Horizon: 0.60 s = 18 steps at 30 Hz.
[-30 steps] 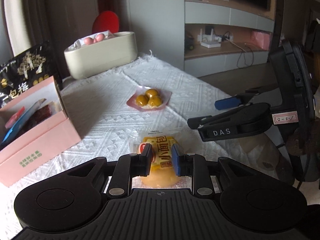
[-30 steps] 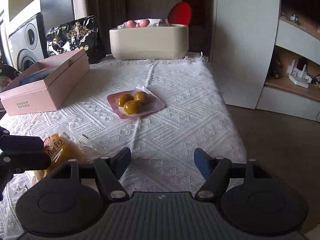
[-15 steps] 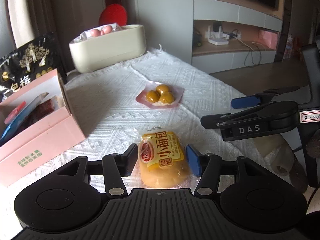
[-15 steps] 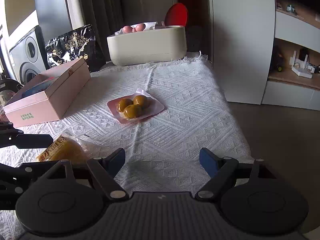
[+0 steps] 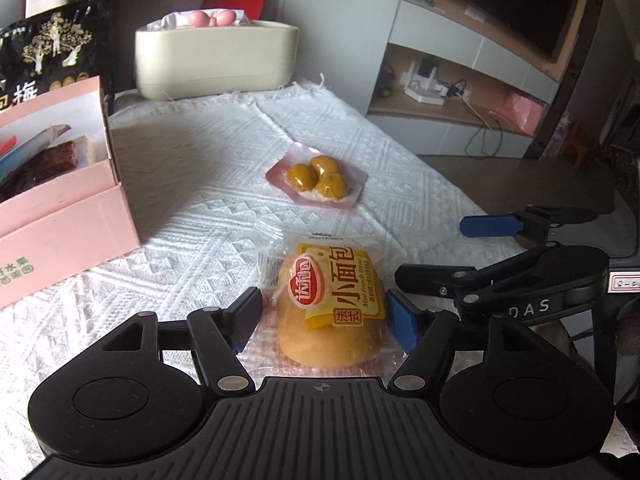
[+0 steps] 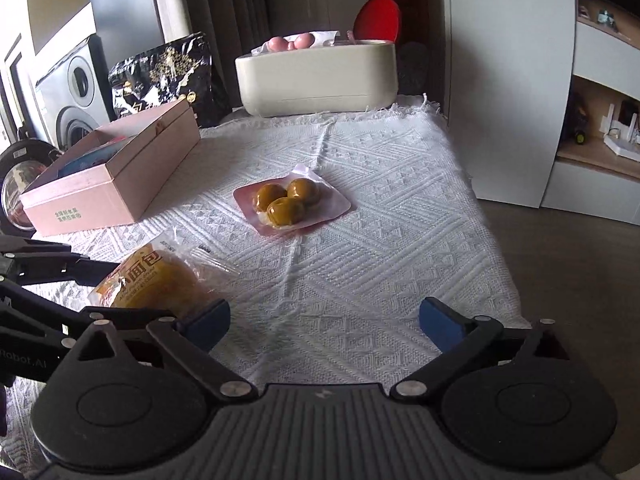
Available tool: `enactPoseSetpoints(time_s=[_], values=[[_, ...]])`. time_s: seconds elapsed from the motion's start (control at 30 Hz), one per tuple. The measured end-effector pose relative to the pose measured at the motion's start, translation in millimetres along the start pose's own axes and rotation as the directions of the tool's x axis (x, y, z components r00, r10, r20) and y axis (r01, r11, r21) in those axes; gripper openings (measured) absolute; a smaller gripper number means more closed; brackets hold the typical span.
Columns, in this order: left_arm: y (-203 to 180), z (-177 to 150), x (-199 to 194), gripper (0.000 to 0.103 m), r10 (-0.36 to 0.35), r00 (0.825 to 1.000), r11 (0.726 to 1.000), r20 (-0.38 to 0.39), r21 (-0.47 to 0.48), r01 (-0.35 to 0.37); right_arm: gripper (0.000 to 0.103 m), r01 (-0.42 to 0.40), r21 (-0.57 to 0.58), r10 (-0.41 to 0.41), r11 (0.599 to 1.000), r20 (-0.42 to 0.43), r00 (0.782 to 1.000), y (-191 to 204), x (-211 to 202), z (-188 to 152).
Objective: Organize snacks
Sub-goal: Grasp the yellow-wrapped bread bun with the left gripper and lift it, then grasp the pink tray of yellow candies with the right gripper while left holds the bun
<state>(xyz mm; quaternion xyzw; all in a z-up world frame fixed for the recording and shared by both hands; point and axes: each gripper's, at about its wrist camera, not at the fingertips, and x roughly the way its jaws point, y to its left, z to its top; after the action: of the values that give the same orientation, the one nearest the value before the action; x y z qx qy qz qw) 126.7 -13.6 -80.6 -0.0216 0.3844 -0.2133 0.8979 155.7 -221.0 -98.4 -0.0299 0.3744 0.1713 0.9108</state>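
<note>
My left gripper [image 5: 325, 316] is spread wide, one pad on each side of the bread [image 5: 331, 312] and neither touching it; the packet lies flat on the cloth [image 5: 192, 200] with its label up, so nothing is gripped. It sits between the pads because that is the line a squeeze across its short width would take, and the soft bun should give a little under the pads. Its clear wrapper flares out past the bun, so the pads may meet film first. My right gripper [image 6: 324, 320] is likewise spread, with nothing between its fingers, held low over bare cloth just right of the bread; I judge it waits there to keep clear of the left. Ahead, well apart from the bread, the egg pack [image 5: 316, 178] lies flat mid-cloth, three yolk-coloured balls sealed on a pink tray, untouched. To the left the pink box [image 5: 60, 216] stands open-topped and already holds packets, so I take it as the bin for these snacks; its near wall is close to the bread, a short carry. Behind it leans a black bag [image 6: 164, 76]. At the far edge the cream tub [image 6: 316, 80] holds pink items, possibly sausages; too small to tell.
</note>
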Motion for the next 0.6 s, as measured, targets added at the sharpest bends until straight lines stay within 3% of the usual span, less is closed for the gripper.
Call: enactPoseSetpoints(time_s=[0.13, 0.3, 0.37, 0.5, 0.6], values=[[9, -5, -12, 0.066, -0.011, 1.0, 0.999, 0.023, -0.032, 0.012, 0.103, 0.021, -0.057, -0.023, 0.998, -0.042, 0.999, 6, 3, 2], [26, -11, -39, 0.062, 0.143, 0.988, 0.99, 0.062, -0.024, -0.141, 0.103, 0.011, -0.093, -0.017, 0.996, -0.065, 0.998, 7, 4, 5], [37, -15, -49, 0.062, 0.173, 0.982, 0.984, 0.071, -0.055, -0.17, 0.103, -0.003, -0.096, -0.005, 0.995, -0.081, 0.997, 5, 4, 9], [60, -25, -59, 0.062, 0.191, 0.977, 0.972, 0.09, -0.155, -0.175, 0.1, -0.016, -0.054, 0.016, 0.998, 0.002, 1.0, 6, -1, 32], [67, -27, -59, 0.062, 0.191, 0.977, 0.968, 0.09, -0.181, -0.173, 0.1, -0.077, -0.004, 0.077, 0.997, 0.025, 0.997, 8, 12, 57]])
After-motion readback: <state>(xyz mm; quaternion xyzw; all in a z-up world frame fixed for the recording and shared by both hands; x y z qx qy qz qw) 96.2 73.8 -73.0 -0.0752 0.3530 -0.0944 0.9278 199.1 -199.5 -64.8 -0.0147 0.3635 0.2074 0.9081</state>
